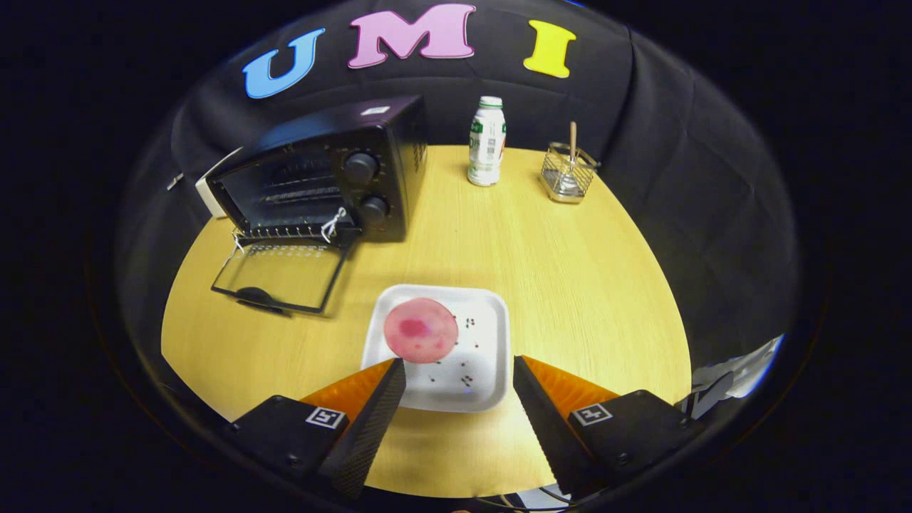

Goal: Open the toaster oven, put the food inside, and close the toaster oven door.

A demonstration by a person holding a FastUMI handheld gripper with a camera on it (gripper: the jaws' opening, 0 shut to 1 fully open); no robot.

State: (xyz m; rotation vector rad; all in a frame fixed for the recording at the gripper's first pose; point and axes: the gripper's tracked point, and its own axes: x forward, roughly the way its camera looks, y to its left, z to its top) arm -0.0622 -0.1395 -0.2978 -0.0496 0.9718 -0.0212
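A black toaster oven (335,174) stands at the back left of the round wooden table, its glass door (281,276) folded down flat onto the table, the wire rack visible inside. A round pink piece of food (420,330) lies on the left half of a white square plate (479,356), just ahead of my fingers. My gripper (459,363) is open above the plate's near edge, with nothing between the fingers. The left fingertip (393,374) is just below the food, apart from it.
A white bottle with a green cap (487,142) stands at the back of the table. To its right is a wire holder (568,173) with a wooden stick in it. Bare tabletop (584,271) lies right of the plate.
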